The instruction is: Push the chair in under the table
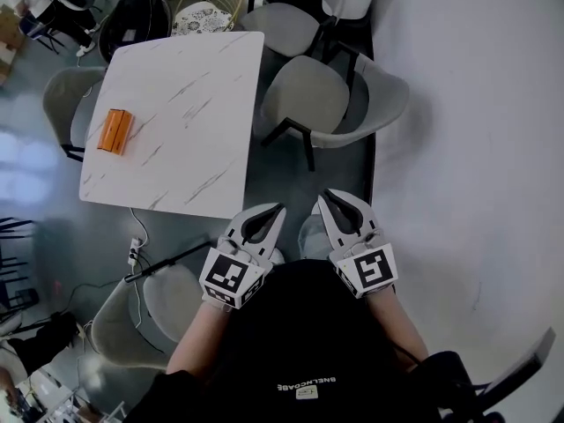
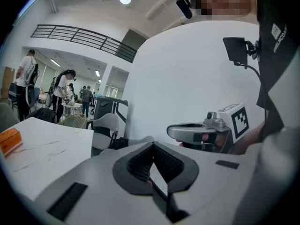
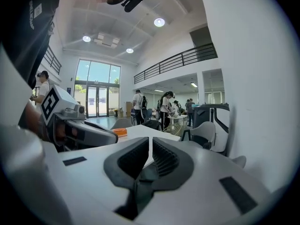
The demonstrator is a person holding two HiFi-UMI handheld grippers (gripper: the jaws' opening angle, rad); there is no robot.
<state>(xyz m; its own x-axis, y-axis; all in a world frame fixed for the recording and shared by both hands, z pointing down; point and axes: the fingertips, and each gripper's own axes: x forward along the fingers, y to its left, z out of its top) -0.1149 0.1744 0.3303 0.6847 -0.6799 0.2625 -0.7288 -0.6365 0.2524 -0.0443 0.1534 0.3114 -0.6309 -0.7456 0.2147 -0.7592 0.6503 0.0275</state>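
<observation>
A grey shell chair (image 1: 322, 100) with dark legs stands pulled out and angled off the right side of the white marble table (image 1: 176, 122). It also shows in the left gripper view (image 2: 105, 128) and the right gripper view (image 3: 208, 134). My left gripper (image 1: 280, 208) and right gripper (image 1: 324, 196) are side by side near the table's front right corner, short of the chair and touching nothing. Both point roughly toward the chair. The left gripper (image 2: 152, 144) is shut with nothing between its pads, and so is the right gripper (image 3: 151, 139).
An orange box (image 1: 115, 130) lies on the table's left part. More grey chairs stand at the far side (image 1: 291, 20), the left (image 1: 66, 104) and the near left (image 1: 141, 311). A white wall (image 1: 476, 148) runs along the right. A cable (image 1: 137, 254) lies on the floor. People stand far off.
</observation>
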